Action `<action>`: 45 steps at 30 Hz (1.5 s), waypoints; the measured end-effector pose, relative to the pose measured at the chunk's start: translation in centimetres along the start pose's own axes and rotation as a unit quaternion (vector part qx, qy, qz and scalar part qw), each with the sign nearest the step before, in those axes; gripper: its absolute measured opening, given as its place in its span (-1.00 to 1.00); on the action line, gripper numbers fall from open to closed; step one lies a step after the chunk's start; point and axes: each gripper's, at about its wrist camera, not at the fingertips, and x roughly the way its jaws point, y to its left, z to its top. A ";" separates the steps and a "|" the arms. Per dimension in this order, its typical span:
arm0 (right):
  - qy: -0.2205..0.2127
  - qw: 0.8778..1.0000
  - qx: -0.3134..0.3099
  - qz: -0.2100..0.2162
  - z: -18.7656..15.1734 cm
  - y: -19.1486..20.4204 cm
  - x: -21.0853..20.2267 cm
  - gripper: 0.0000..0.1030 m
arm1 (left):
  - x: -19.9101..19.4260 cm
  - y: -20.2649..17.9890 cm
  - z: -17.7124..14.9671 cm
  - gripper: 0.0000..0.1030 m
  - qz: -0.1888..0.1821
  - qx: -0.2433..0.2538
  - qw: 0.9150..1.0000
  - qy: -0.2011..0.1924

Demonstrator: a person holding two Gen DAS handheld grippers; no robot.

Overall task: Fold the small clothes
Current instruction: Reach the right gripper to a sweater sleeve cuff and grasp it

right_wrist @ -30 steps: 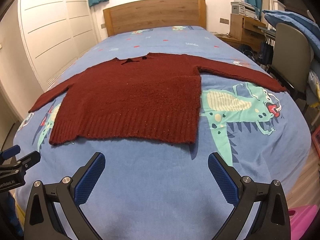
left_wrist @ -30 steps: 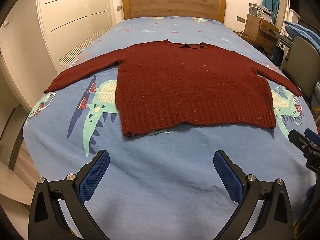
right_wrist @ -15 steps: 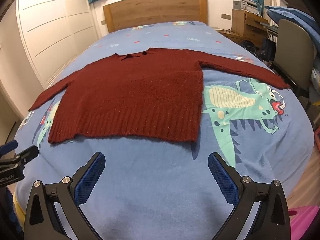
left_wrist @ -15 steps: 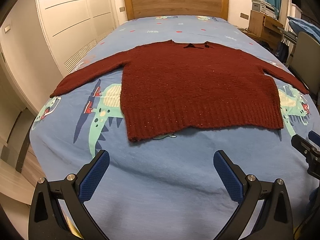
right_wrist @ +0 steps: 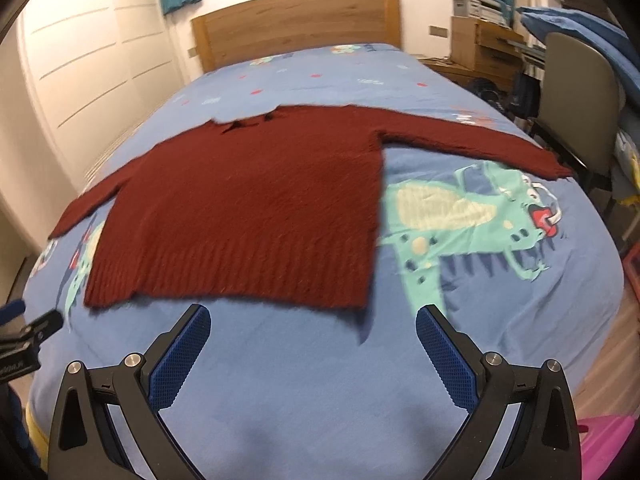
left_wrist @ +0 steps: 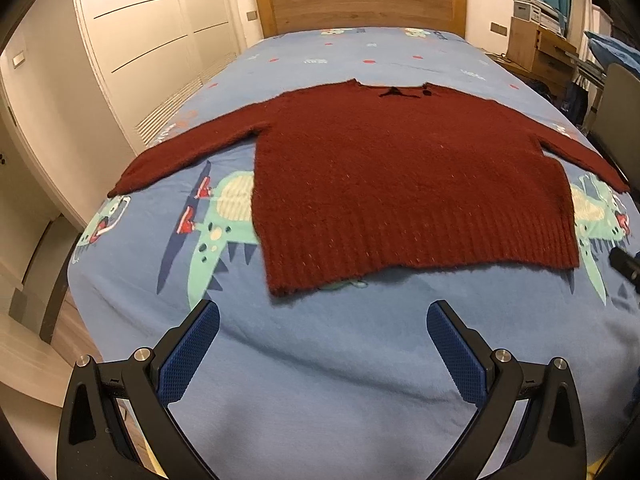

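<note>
A dark red knitted sweater (left_wrist: 400, 184) (right_wrist: 256, 208) lies flat on the bed, sleeves spread out to both sides, neck toward the headboard. My left gripper (left_wrist: 323, 316) is open, just short of the ribbed hem near its left corner. My right gripper (right_wrist: 313, 322) is open too, close below the hem near the sweater's right bottom corner. Neither holds anything. The right gripper's tip (left_wrist: 626, 264) shows at the right edge of the left wrist view, and the left gripper's tip (right_wrist: 28, 332) at the left edge of the right wrist view.
The blue dinosaur-print bedsheet (left_wrist: 340, 380) (right_wrist: 500, 216) covers the bed, with a wooden headboard (left_wrist: 360, 0) at the far end. White wardrobe doors (left_wrist: 132, 40) line the left side. A chair (right_wrist: 576, 96) and wooden desk (right_wrist: 484, 52) stand on the right. A pink box (right_wrist: 604, 444) sits low right.
Both grippers have moved forward toward the sweater's hem, which now lies closer to the fingertips. The sweater itself has not moved. Both stay open.
</note>
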 end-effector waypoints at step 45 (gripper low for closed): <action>-0.077 0.851 0.519 0.025 12.9 -44.3 19.0 -0.51 | 6.2 4.6 12.2 0.98 0.015 -0.139 0.989 0.045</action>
